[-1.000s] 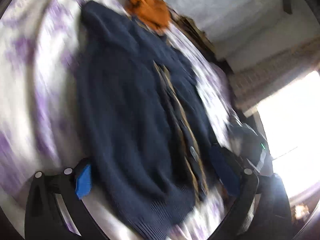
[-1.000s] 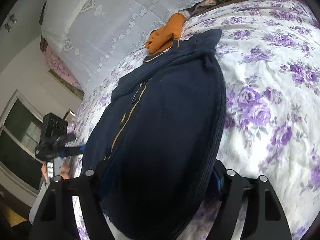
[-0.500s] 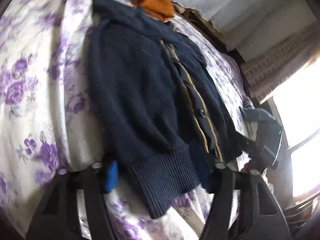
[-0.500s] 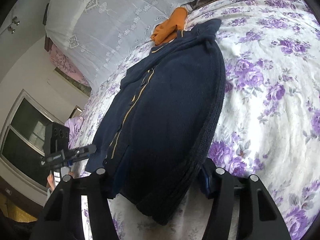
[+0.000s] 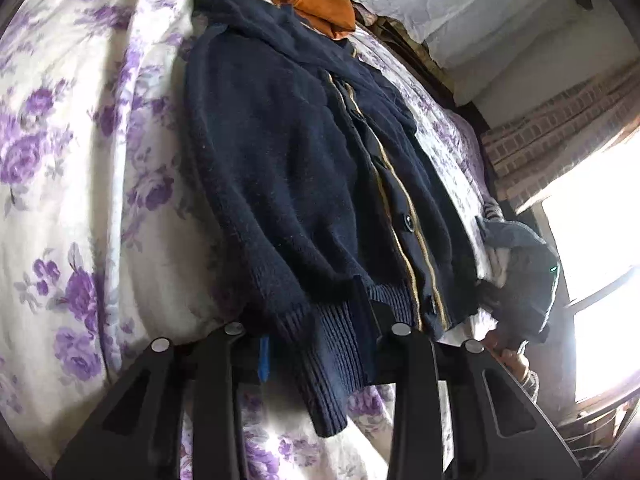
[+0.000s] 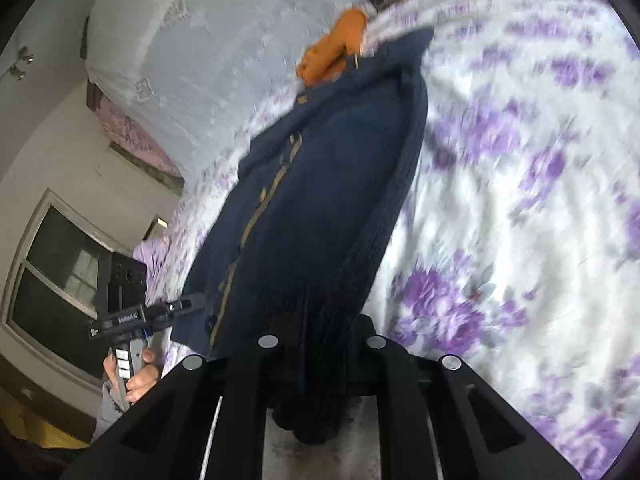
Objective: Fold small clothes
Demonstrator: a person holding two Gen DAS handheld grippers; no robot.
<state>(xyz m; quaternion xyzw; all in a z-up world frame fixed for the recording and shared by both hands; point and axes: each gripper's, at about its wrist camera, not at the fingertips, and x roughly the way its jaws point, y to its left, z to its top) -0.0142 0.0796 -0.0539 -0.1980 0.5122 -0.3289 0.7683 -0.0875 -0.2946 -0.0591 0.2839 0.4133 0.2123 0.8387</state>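
A navy knit cardigan (image 5: pixel 288 168) with tan placket trim and dark buttons lies spread on a bed with a purple floral cover (image 5: pixel 72 184). My left gripper (image 5: pixel 316 344) is shut on the ribbed hem at one bottom corner. My right gripper (image 6: pixel 320 356) is shut on the other bottom corner of the cardigan (image 6: pixel 320 208); the hem hangs down between its fingers. The left gripper also shows in the right wrist view (image 6: pixel 132 312), held by a hand.
An orange garment (image 5: pixel 316 0) lies just beyond the cardigan's collar, also in the right wrist view (image 6: pixel 336 52). White lace pillows (image 6: pixel 224 40) sit at the bed's head. A bright window (image 5: pixel 600 216) and a brick wall stand past the bed's edge.
Both grippers have moved in on the cardigan's bottom hem and closed on it, one on each corner. The right wrist view is blurred by motion.
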